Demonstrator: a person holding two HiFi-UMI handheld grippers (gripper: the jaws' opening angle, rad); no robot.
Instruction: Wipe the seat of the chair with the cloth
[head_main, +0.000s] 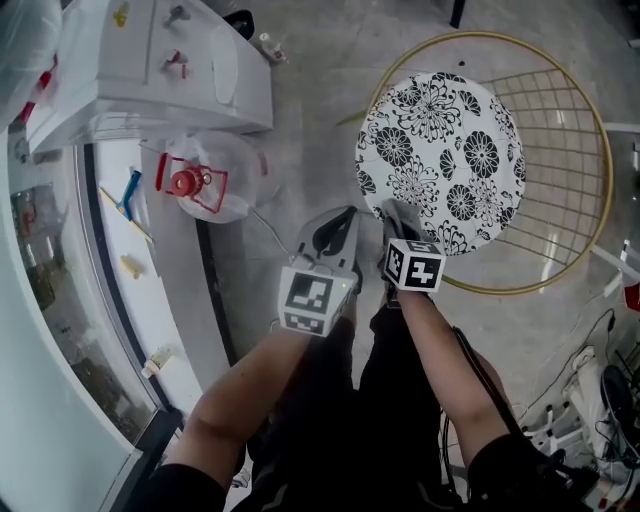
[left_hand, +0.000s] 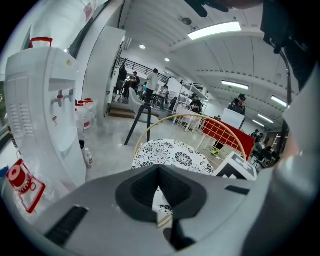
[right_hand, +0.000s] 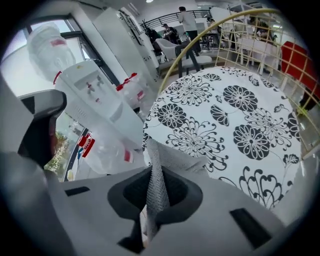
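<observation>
The chair has a round white seat with black flowers (head_main: 440, 150) inside a gold wire frame (head_main: 570, 190); the same seat (left_hand: 172, 152) shows in the left gripper view. My right gripper (head_main: 398, 218) hovers at the seat's near edge, shut on a grey mesh cloth (right_hand: 156, 182) that stands up between the jaws, and the seat (right_hand: 225, 115) fills that view just beyond it. Whether the cloth touches the seat is unclear. My left gripper (head_main: 338, 230) is beside it to the left, off the seat over the floor, shut with nothing in it.
A white water dispenser (head_main: 150, 60) stands at the upper left, with a clear water jug with a red cap (head_main: 205, 180) on the floor beside it. A small bottle (head_main: 270, 47) sits near the dispenser. Cables and a power strip (head_main: 590, 380) lie at the lower right. People stand far off.
</observation>
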